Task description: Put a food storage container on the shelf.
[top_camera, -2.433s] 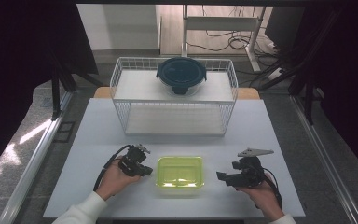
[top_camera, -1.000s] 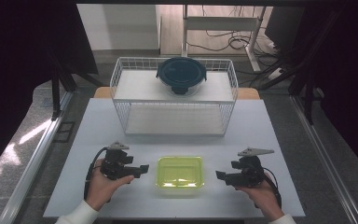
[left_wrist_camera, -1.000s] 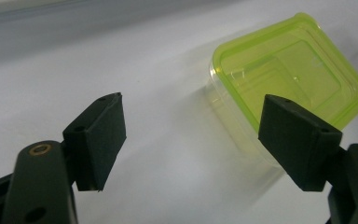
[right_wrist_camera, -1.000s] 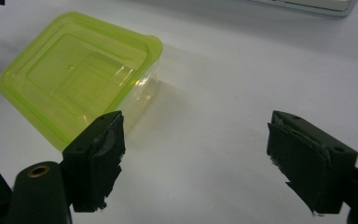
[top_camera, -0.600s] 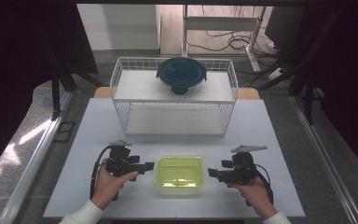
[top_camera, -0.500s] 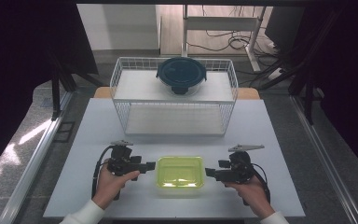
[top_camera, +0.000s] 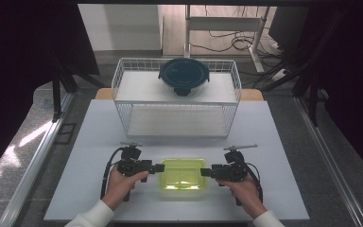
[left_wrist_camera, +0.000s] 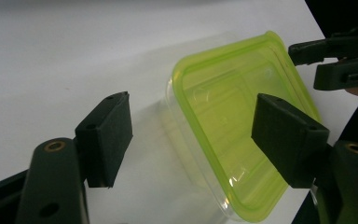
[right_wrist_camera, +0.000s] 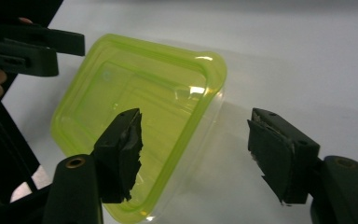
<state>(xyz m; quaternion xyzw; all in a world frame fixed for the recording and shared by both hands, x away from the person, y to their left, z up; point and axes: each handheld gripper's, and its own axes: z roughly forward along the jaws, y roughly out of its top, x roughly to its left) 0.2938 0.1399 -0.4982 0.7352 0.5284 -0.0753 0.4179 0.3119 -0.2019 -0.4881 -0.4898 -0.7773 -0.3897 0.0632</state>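
The shallow clear plastic container with a lime-green lid (top_camera: 183,173) lies on the white table (top_camera: 94,142), in front of the white wire basket (top_camera: 177,97). The left gripper (top_camera: 159,167) and right gripper (top_camera: 204,172) flank its short ends; both have just been closing their jaws, which remain parted with a container edge between them, unpressed. If one side bites before the other, the light container could skid or tip, and a pinch on the lid rim alone might pop it off.

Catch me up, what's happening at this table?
A person works a green-lidded clear container from both ends. The left tongs and right tongs have just been closing, each straddling an end of the lid without pressing it yet. A wire basket behind holds a round dark-lidded container.
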